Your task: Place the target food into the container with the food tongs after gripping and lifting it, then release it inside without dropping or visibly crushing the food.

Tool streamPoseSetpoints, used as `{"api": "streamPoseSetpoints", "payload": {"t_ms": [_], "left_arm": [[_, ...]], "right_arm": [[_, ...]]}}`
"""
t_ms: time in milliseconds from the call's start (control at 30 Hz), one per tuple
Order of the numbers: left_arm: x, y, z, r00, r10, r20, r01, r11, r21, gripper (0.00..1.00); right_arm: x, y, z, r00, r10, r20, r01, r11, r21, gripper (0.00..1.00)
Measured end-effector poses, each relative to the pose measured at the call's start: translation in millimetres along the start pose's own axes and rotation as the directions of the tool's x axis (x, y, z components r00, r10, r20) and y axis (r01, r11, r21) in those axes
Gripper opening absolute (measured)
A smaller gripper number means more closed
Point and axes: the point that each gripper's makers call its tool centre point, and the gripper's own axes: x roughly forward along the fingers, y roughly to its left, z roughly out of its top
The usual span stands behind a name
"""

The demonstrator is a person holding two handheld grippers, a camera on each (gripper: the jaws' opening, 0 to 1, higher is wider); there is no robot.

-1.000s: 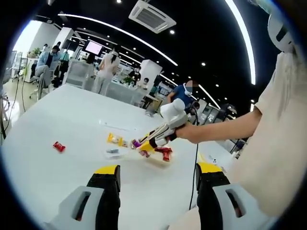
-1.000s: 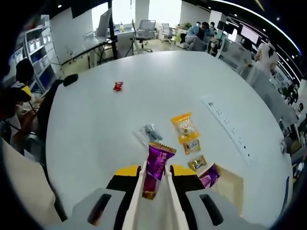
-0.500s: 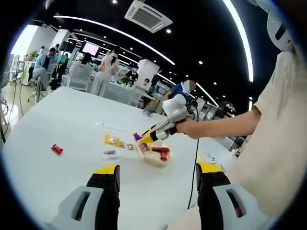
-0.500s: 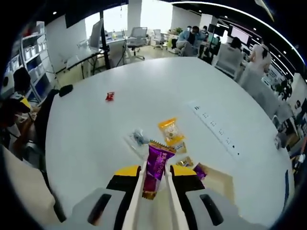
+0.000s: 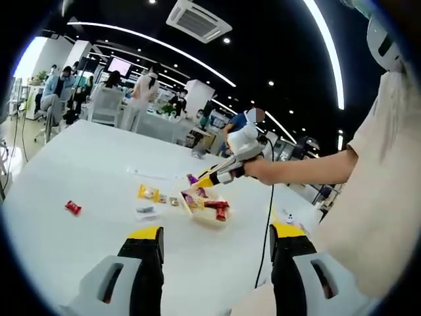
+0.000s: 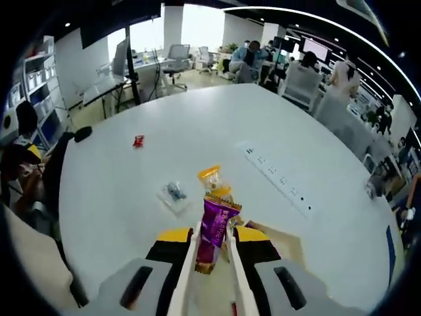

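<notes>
Purple snack packet clamped in right gripper above container; left gripper agape.

The right gripper is rising off the table, carrying the purple packet in the tongs over the container.

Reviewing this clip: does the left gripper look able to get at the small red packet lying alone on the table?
Probably yes. The left gripper stands open and holds nothing, and bare table lies between it and the red packet.
</notes>
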Motion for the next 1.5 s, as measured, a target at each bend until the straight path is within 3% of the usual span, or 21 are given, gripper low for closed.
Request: {"api": "streamPoseSetpoints", "payload": {"t_ms": [967,1500], "left_arm": [[5.3,-10.2,-0.7,0.999,-0.037,-0.02,0.037,0.999,0.014,0.66],[11.2,-14.7,1.4,0.998,-0.057,-0.031,0.058,0.998,0.027,0.66]], "right_arm": [[-29.1,-27.8,5.4,0.996,-0.069,0.048,0.067,0.997,0.044,0.24],[-41.2,-47.1,-2.5,0.993,-0.108,0.05,0.104,0.992,0.07,0.24]]}}
